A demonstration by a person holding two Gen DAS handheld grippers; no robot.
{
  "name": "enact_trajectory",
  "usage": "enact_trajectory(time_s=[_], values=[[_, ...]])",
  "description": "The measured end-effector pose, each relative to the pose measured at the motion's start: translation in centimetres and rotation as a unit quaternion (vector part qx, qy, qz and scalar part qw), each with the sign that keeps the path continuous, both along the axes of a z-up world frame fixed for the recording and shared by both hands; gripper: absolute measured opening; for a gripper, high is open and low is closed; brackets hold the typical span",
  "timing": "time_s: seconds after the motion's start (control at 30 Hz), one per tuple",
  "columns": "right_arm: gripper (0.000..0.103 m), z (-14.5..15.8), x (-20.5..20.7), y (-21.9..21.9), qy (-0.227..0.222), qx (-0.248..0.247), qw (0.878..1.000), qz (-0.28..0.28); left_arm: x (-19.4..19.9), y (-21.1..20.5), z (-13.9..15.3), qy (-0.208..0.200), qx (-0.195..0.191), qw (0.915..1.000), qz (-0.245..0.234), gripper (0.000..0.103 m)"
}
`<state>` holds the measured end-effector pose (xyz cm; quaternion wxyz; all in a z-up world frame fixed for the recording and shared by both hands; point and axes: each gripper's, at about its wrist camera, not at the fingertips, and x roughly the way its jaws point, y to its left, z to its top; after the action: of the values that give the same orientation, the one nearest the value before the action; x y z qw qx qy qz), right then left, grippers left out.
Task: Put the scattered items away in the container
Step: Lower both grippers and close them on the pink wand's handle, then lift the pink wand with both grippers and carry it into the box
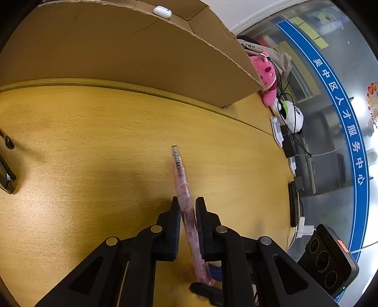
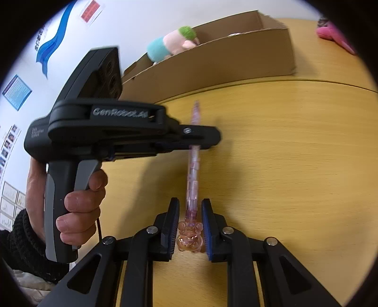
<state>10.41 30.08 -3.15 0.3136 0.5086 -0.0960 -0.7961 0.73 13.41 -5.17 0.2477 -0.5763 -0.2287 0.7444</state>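
A pink translucent pen (image 1: 182, 189) with a bear-shaped top (image 2: 190, 238) lies over the wooden table. My left gripper (image 1: 187, 205) is shut on the pen's middle; in the right wrist view it shows from the side (image 2: 200, 137), held by a hand. My right gripper (image 2: 189, 205) has its jaws around the bear end, narrowly apart, and I cannot tell whether they press it. The cardboard box (image 1: 141, 52) (image 2: 212, 63) stands beyond the pen on the table, with a white case (image 1: 162, 11) on its edge and a plush toy (image 2: 172, 44) inside.
A pink plush (image 1: 264, 75) and a white plush (image 1: 293, 115) sit at the table's right edge with cables and black devices (image 1: 294, 203). A dark object (image 1: 7, 174) lies at the left. A glass wall stands beyond the table.
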Motion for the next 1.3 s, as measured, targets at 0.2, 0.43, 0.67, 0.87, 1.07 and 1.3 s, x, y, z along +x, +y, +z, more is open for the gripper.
enact_trajectory(time_s=[0.2,0.43,0.67,0.87,1.07,1.3], values=[[0.015,0.8,0.0,-1.2,0.007,0.002,1.0,0.025,0.1,-0.3,2.1,0.023,-0.009,0.9996,-0.01,0.009],[0.013,4.4,-1.6,-1.8,0.044,-0.008,0.998,0.032,-1.7,-0.7,7.4,0.09,-0.035,0.9949,-0.027,0.009],[0.01,9.2,-8.2,-2.6,0.082,-0.024,0.996,0.034,-8.8,-2.0,12.5,0.124,-0.023,0.9912,-0.04,0.01],[0.01,10.7,-16.0,-3.7,0.072,-0.041,0.996,0.042,-16.8,-2.4,15.2,0.127,-0.031,0.9903,-0.048,0.01],[0.01,10.5,-24.1,-5.0,0.029,-0.051,0.997,0.042,-23.8,-3.2,14.5,0.086,-0.029,0.9945,-0.051,0.01],[0.009,7.7,-31.1,-6.1,-0.039,-0.035,0.998,0.034,-30.0,-4.0,11.1,0.039,-0.026,0.9979,-0.044,0.009]])
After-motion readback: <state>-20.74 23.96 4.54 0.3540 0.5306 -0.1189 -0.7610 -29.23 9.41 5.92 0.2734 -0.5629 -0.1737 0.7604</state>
